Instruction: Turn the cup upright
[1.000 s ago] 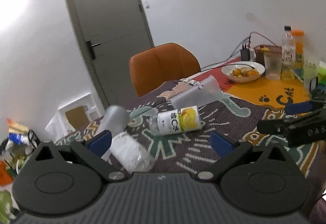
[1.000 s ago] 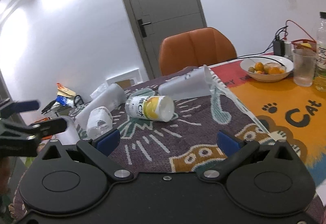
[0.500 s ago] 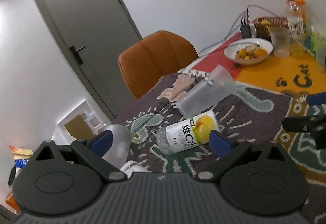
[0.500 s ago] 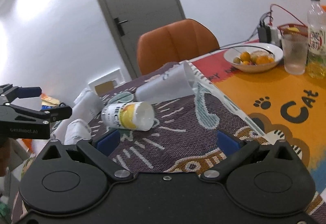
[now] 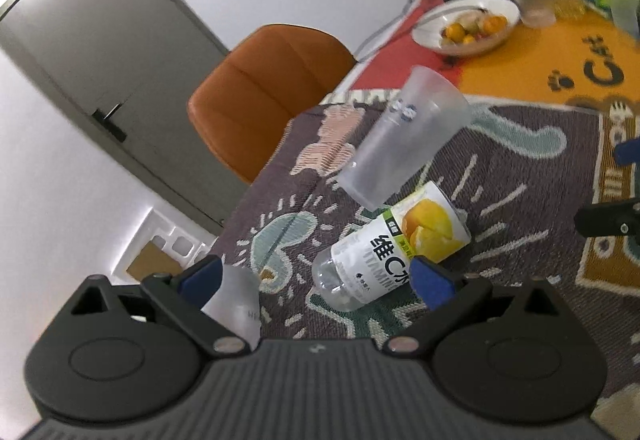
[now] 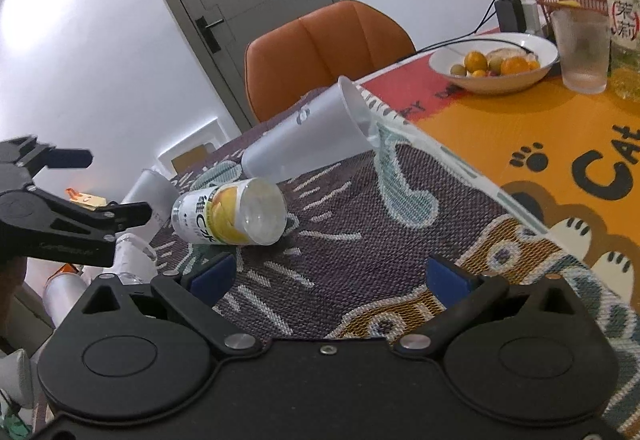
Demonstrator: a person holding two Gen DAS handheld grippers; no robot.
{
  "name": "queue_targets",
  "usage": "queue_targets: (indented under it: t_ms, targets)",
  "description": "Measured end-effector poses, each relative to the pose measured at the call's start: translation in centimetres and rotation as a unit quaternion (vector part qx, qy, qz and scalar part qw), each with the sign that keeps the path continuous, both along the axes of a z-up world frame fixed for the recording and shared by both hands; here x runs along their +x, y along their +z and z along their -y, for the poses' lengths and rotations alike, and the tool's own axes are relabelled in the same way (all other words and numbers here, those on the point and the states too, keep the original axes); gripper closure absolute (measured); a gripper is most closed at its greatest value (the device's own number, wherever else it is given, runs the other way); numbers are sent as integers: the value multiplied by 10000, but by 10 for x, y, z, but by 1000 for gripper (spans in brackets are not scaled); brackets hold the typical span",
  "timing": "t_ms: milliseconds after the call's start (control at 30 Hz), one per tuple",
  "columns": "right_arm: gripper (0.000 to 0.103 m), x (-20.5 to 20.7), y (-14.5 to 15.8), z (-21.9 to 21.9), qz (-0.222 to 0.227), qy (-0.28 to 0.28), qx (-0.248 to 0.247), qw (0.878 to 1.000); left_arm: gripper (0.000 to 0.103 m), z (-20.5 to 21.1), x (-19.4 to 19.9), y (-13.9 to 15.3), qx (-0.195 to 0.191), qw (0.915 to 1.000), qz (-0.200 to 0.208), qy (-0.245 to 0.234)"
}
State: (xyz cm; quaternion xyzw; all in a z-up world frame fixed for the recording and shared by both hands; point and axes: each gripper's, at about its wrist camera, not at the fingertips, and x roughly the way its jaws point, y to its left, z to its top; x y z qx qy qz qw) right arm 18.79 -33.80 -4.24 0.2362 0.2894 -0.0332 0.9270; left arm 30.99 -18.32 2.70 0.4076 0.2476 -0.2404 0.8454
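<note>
Both claws apart, empty; frosted cup [image 6: 306, 136] on side, touching bottle [image 6: 230, 216]; left claw [image 5: 316, 276] should straddle mid-body, clear bottle, tip rim upward.

The frosted plastic cup [image 6: 308, 132] lies on its side, touching a bottle [image 6: 230, 216].

The bottle [image 5: 394, 250] label reads "维C水"; the tablecloth [image 6: 560, 144] reads "CAT".
</note>
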Motion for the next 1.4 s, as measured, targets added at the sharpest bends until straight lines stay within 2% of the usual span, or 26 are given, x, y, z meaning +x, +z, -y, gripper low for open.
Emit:
queue_targets:
  t_ms: [100,300,467,567,733,833,867,900,933,1000,1100,1267,1400]
  targets:
    - [3,7,-5,1,-52,-2,46,10000,7,9,7,-8,220,9995,-81,-205]
    - [3,19,-16,8,-216,-81,126,9997,8,24,30,-32,731,9948,-496,-515]
    - [4,28,-21,12,-320,-12,146,9994,8,38,42,-49,1344,9840,-546,-1032]
    - [4,31,-22,14,-339,0,145,9993,10,48,47,-57,1744,9725,-582,-1430]
    - [4,36,-24,14,-363,53,179,9992,10,62,45,-79,2473,9387,-765,-2276]
    - [4,39,-26,15,-387,65,203,9990,15,67,46,-91,2689,9261,-935,-2477]
    - [4,39,-27,15,-394,76,206,9990,16,67,47,-92,2685,9249,-936,-2525]
    - [4,40,-27,15,-396,86,204,9990,22,68,47,-92,2668,9237,-974,-2573]
    - [4,40,-27,15,-389,92,201,9990,35,68,49,-90,2627,9241,-1093,-2552]
    - [4,39,-27,15,-374,101,209,9990,37,68,52,-88,2587,9285,-1144,-2406]
    - [4,37,-26,16,-365,73,243,9990,37,65,46,-89,2684,9248,-1100,-2460]
    - [4,24,-18,17,-253,41,216,9994,37,62,26,-75,2636,9295,-1004,-2376]
    - [4,10,-10,15,-135,46,188,9997,38,59,6,-63,2503,9394,-955,-2142]
